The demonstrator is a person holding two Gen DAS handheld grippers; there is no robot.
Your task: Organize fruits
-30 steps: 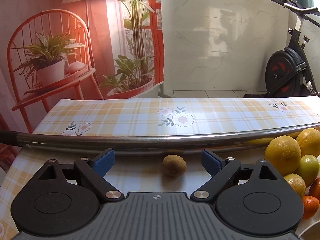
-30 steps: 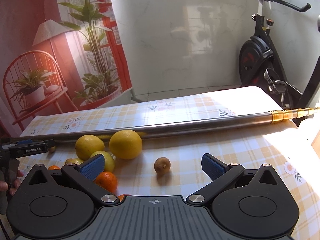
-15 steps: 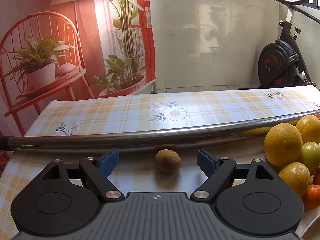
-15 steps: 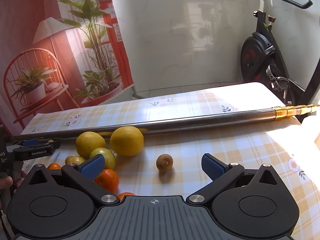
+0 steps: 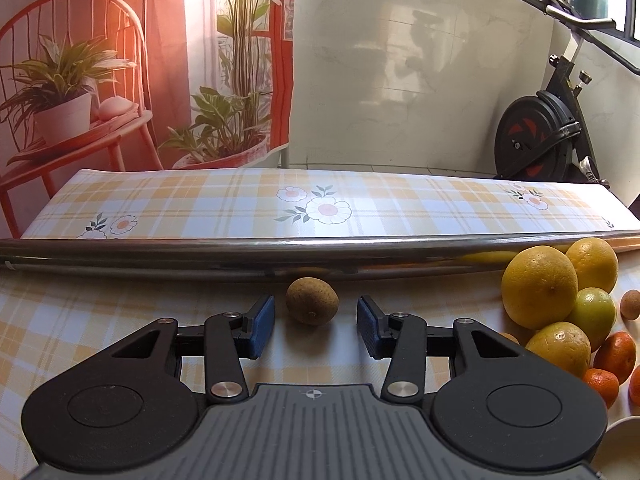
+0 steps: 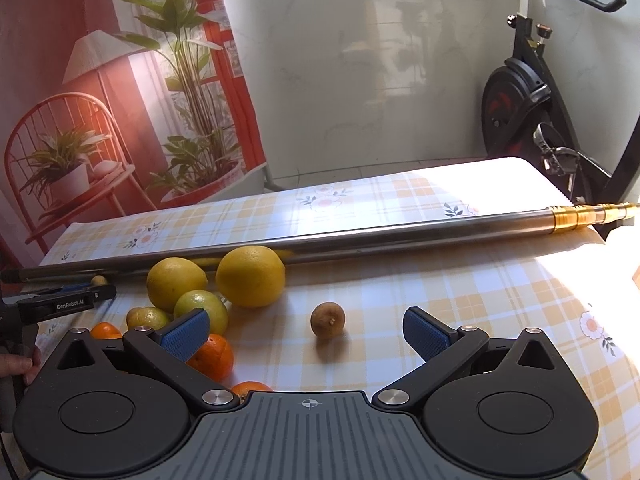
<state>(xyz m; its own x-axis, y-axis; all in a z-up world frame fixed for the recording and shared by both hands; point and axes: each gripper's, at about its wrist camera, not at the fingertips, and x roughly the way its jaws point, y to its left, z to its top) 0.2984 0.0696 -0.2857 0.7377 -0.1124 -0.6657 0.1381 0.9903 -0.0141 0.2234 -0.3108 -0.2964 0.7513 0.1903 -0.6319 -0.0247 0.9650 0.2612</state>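
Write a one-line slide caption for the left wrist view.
Left gripper open around a small brown fruit on the checked tablecloth, just before a metal pole; citrus pile at right.

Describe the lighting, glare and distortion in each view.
Left wrist view: fisheye bows the metal pole, which carries a bright streak; the brown fruit is sharp. Right wrist view: sunlight washes out the tablecloth at far right; the brown fruit casts a soft shadow.
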